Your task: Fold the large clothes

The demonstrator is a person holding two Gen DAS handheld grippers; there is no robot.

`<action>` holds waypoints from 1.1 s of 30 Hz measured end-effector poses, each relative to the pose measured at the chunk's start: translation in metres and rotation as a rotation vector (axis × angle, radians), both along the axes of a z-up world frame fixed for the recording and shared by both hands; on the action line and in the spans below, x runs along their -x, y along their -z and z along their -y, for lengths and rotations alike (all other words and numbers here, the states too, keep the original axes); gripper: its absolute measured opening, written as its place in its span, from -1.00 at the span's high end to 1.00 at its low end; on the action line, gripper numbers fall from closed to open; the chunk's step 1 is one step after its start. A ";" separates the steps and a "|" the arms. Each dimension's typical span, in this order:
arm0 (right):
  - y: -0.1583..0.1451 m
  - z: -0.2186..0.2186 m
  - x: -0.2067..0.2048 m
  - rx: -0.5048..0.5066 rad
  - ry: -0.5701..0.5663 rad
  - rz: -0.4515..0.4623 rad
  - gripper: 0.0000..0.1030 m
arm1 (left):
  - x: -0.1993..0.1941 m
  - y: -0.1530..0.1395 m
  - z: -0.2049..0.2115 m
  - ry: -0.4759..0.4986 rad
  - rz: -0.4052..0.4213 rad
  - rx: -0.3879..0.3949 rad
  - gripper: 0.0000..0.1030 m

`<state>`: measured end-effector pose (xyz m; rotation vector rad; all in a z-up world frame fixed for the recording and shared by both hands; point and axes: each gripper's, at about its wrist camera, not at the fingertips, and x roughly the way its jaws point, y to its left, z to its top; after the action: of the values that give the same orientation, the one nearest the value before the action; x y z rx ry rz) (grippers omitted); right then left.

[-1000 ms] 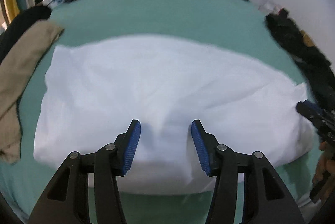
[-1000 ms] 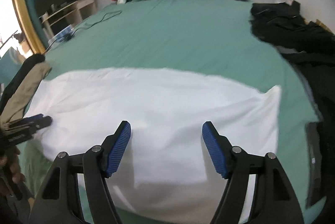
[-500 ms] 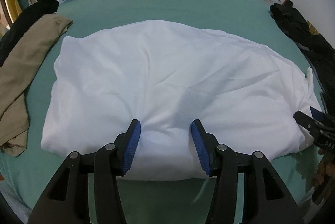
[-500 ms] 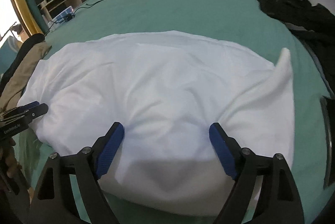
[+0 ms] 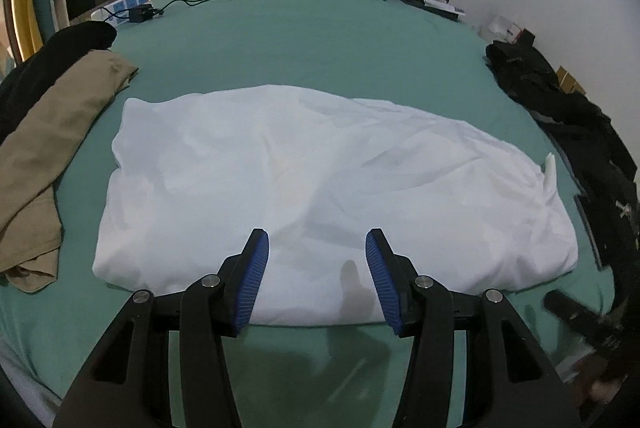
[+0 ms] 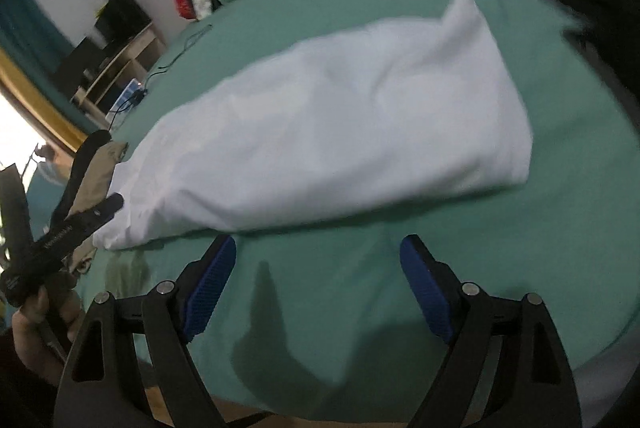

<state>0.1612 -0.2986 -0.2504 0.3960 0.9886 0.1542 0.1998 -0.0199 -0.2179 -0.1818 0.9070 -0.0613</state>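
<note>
While the white garment is lying folded into a broad rectangle across the middle of the green bed, both tools are standing clear of it.

Left gripper: hovering above the near edge of the cloth, jaws parted, nothing between them, probably released so the fold can settle.

Right gripper: tilting over bare sheet in front of the garment's near edge, jaws wide and empty; they have just been opening.

Tan garment: lying at the left edge, beside the white one, seemingly waiting its turn.

Black clothes: lying heaped along the right edge, kept apart from the folding space.
</note>
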 end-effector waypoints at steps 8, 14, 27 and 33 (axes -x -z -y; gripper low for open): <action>0.004 -0.007 -0.033 -0.088 0.010 0.070 -1.00 | -0.021 0.010 0.016 0.027 -0.021 0.022 -0.04; 0.015 0.002 -0.072 -0.262 0.076 0.121 -1.00 | -0.052 0.007 0.031 0.081 -0.015 0.057 -0.04; 0.024 -0.030 -0.098 -0.298 -0.028 0.089 0.66 | -0.088 0.035 0.075 0.236 -0.078 -0.087 -0.04; -0.005 -0.046 -0.106 -0.120 -0.052 0.112 0.72 | -0.082 0.007 0.038 0.219 -0.049 -0.055 -0.04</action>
<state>0.2670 -0.2526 -0.2457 0.4666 0.8823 0.2806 0.2819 -0.0582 -0.2254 -0.0322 0.9740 -0.2354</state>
